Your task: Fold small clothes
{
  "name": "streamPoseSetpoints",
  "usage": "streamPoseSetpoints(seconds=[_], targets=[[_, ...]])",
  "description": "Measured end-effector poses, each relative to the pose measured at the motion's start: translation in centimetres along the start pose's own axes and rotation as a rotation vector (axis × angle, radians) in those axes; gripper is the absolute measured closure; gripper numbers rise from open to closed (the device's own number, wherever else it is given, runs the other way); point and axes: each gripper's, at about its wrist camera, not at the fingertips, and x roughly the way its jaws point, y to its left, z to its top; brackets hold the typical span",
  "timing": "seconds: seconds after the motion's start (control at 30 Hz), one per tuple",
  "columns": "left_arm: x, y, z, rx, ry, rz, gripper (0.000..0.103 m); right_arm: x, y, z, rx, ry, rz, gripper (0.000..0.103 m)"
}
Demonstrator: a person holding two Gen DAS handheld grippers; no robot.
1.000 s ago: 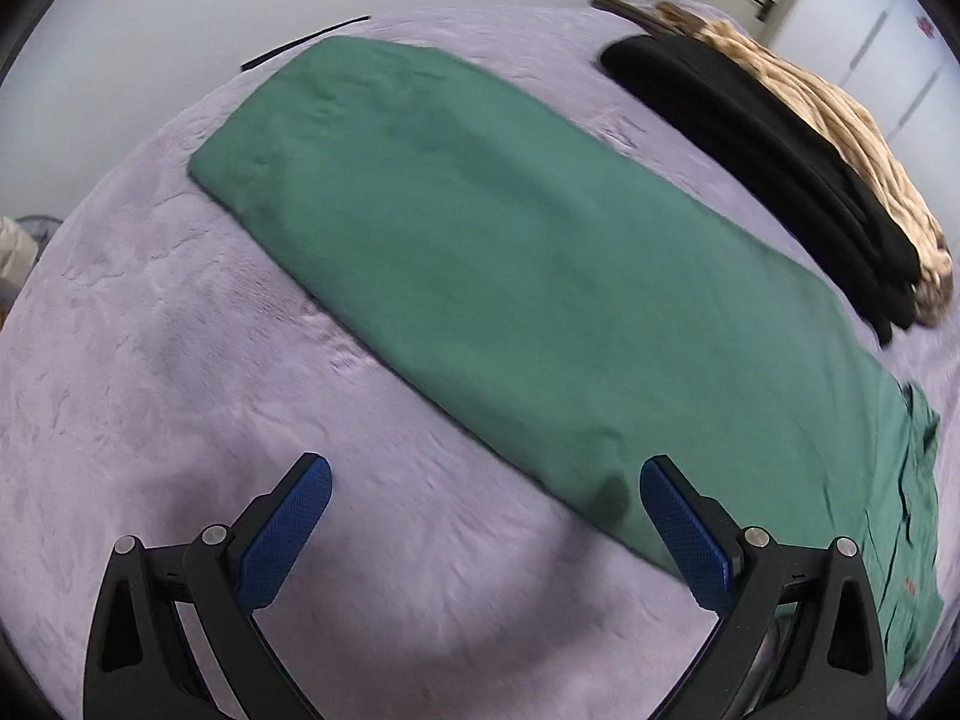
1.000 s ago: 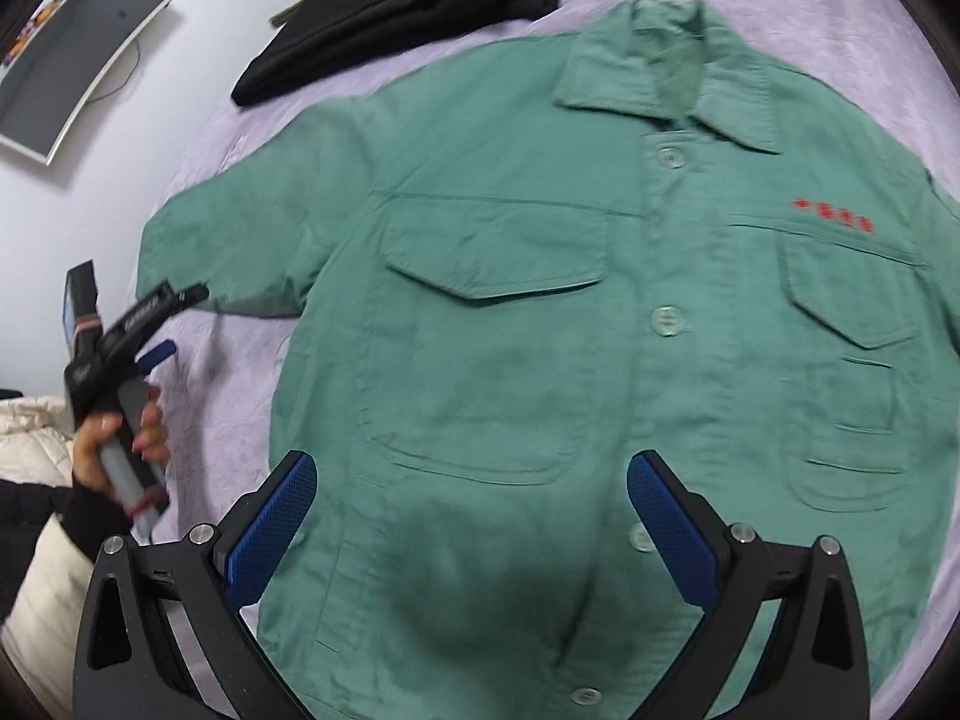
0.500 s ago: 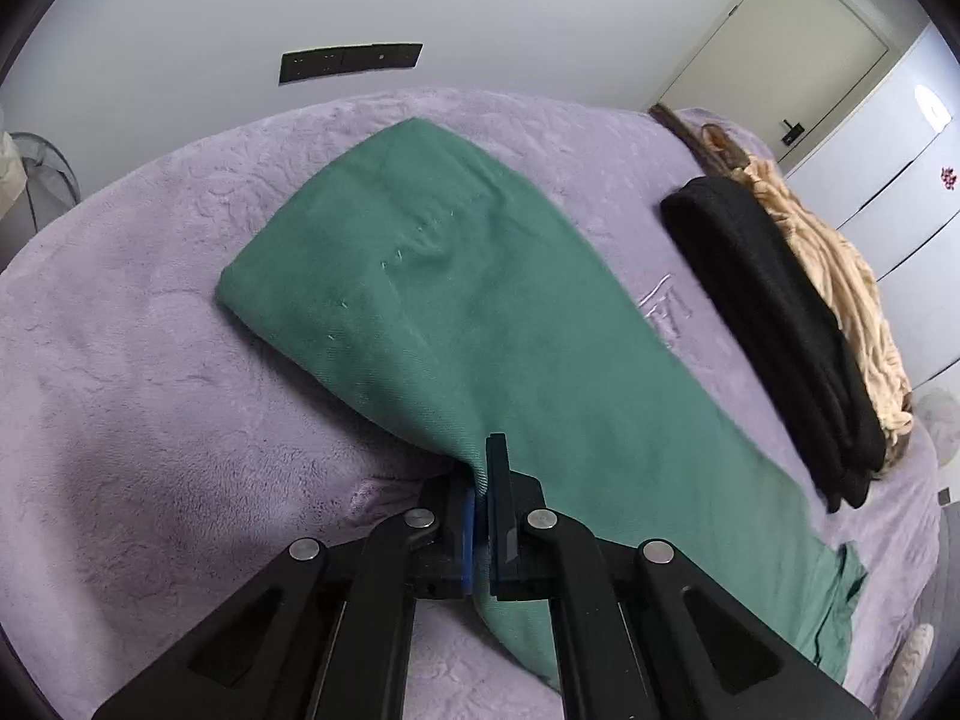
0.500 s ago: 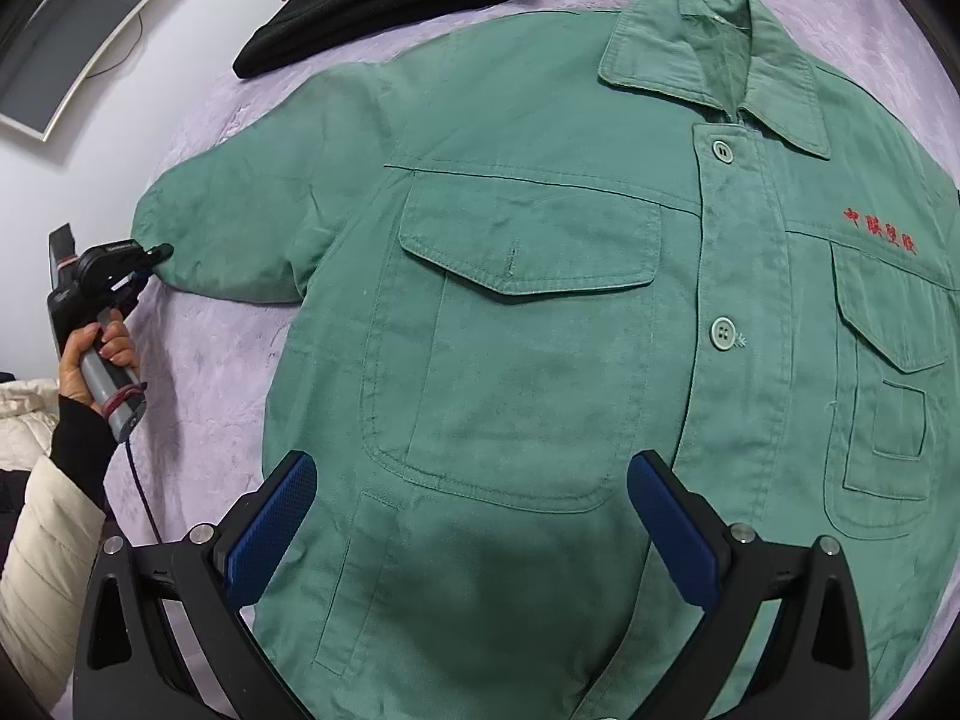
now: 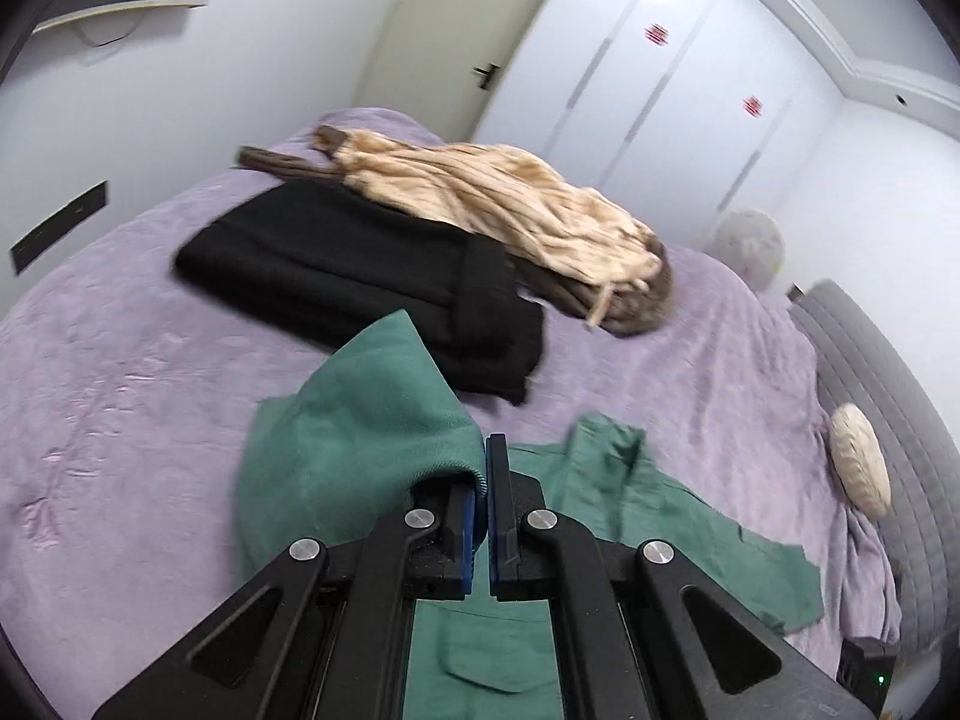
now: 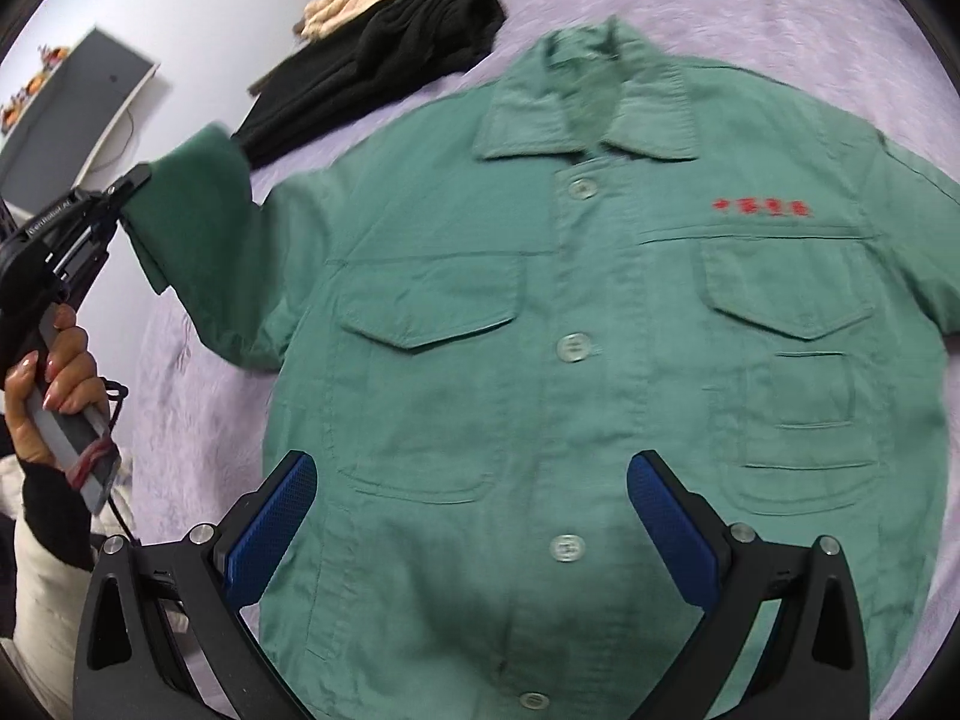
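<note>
A green button-up jacket (image 6: 576, 324) with two chest pockets and red lettering lies face up on the purple bedspread (image 6: 750, 12). My left gripper (image 5: 483, 468) is shut on the cuff of its sleeve (image 5: 360, 420) and holds the sleeve lifted off the bed; it also shows in the right wrist view (image 6: 129, 192) at the far left, held in a hand. My right gripper (image 6: 474, 516) is open and empty, hovering above the jacket's lower front.
A folded black garment (image 5: 360, 276) and a beige garment (image 5: 498, 210) lie on the far side of the bed. A round cushion (image 5: 858, 468) sits by the grey headboard (image 5: 888, 372). White wardrobes (image 5: 660, 90) stand behind.
My left gripper closed on the sleeve cuff, then lifted it and swung it in toward the jacket's body. The right gripper stayed open above the jacket front, shifting slightly.
</note>
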Motion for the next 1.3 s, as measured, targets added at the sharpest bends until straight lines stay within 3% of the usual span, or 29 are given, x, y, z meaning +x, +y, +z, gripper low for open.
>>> streamPoseSetpoints(seconds=[0.13, 0.23, 0.37, 0.47, 0.5, 0.6, 0.67, 0.83, 1.0, 1.17, 1.3], targets=[[5.7, -10.2, -3.1, 0.171, 0.117, -0.050, 0.100, -2.2, -4.7, 0.3, 0.082, -0.045, -0.018, 0.000], [10.3, -15.9, -7.7, 0.321, 0.222, 0.013, 0.100, -2.5, -8.6, 0.2, 0.151, -0.051, -0.032, 0.000], [14.9, -18.4, -13.4, 0.440, 0.363, 0.126, 0.099, -1.8, -12.6, -0.4, 0.217, -0.028, -0.059, 0.000], [15.6, -18.2, -15.8, 0.486, 0.406, 0.181, 0.098, -1.5, -14.4, -0.6, 0.243, -0.015, -0.080, 0.000], [15.4, -18.1, -15.9, 0.474, 0.410, 0.172, 0.087, -1.6, -14.8, -0.5, 0.246, -0.017, -0.086, 0.000], [14.0, -17.9, -15.9, 0.473, 0.389, 0.134, 0.027, -2.0, -15.1, 0.2, 0.220, -0.036, -0.113, 0.000], [12.9, -18.0, -15.8, 0.514, 0.358, 0.144, 0.025, -2.2, -14.4, 1.4, 0.177, -0.048, -0.144, 0.000], [7.8, -13.6, -14.2, 0.445, 0.300, 0.206, 0.025, -1.9, -8.6, 4.9, -0.074, -0.087, -0.168, 0.000], [4.3, -5.9, -14.0, 0.363, 0.287, 0.435, 0.025, 2.5, 0.9, 7.6, -0.395, -0.115, -0.205, 0.000], [3.0, 0.0, -14.6, 0.256, 0.329, 0.526, 0.025, 7.4, 6.8, 8.2, -0.548, -0.101, -0.231, 0.000], [4.5, 2.8, -14.9, 0.194, 0.336, 0.572, 0.025, 12.7, 8.2, 8.1, -0.608, -0.074, -0.357, 0.000]])
